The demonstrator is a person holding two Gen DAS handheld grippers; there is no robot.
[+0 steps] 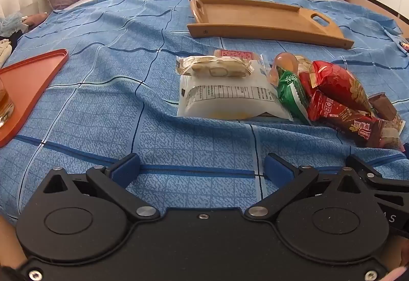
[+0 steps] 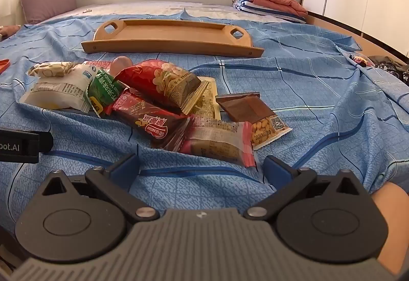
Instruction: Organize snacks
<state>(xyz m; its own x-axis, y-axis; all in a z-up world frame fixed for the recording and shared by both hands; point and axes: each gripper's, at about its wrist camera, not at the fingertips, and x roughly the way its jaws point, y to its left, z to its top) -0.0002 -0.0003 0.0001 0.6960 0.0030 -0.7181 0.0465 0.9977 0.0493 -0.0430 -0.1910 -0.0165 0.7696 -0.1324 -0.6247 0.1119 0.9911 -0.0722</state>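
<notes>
Progress: we judge the task barely begun; every snack we see lies loose on the bed [image 1: 107,107], none sorted.
Snack pile: the snacks [image 2: 163,107] sit heaped together on the blue cover, just ahead of both grippers, near the wooden tray [image 2: 171,36] but apart from it.
Pile contents: a white packet [image 1: 230,99], a green packet [image 2: 103,91], red packets [image 2: 163,81], a peanut packet [image 2: 258,119].
Wooden tray: empty, beyond the pile.
Orange tray [image 1: 33,81]: at our left, holding a glass [image 1: 5,104] of amber drink; no snacks.
Left gripper [image 1: 202,171]: fingers spread, holding nothing, hovering short of the white packet.
Right gripper [image 2: 202,171]: fingers spread, empty, just before a clear-wrapped bar [image 2: 219,140].
Left to do: we reckon all packets need moving.
</notes>
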